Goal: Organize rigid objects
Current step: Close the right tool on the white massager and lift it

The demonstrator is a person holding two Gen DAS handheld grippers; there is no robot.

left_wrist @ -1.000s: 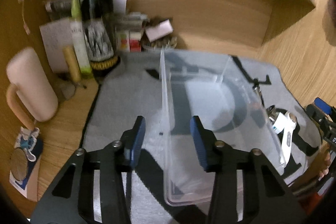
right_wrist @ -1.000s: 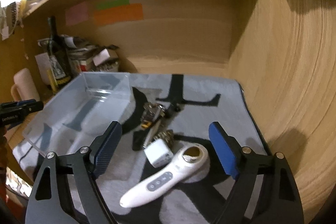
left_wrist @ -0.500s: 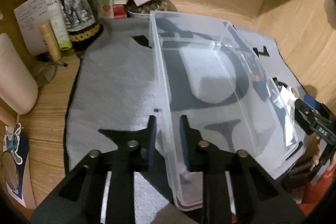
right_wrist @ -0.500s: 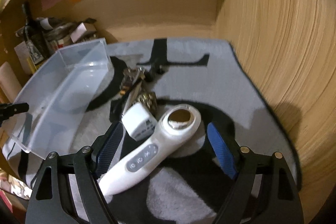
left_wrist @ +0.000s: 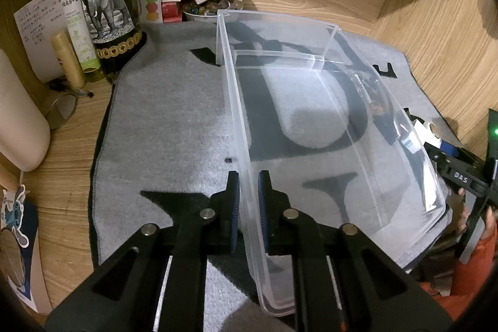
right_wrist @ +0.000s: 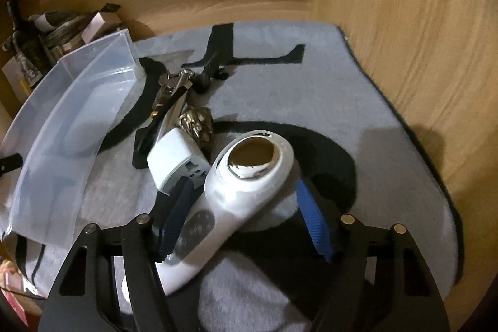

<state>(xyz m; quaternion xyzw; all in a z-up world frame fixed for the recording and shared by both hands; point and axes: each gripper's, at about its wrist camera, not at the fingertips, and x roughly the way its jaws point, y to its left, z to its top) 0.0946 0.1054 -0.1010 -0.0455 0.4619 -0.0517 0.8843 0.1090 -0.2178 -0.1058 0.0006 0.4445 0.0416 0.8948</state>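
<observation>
Left gripper [left_wrist: 249,207] angled down, jaws clamped on a thin wall; right gripper [right_wrist: 246,217] angled down, jaws closing, not yet gripping.

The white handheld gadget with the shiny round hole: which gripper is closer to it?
Right. The right gripper has the white gadget between its closing jaws. The left gripper is clamped on the near wall of the clear bin, across the bin from it.

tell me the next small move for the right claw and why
Probably finish closing the right claw on the white handheld device: its jaws are closing with the device between them, one pad not yet touching. The left claw already pinches the clear bin wall.
</observation>
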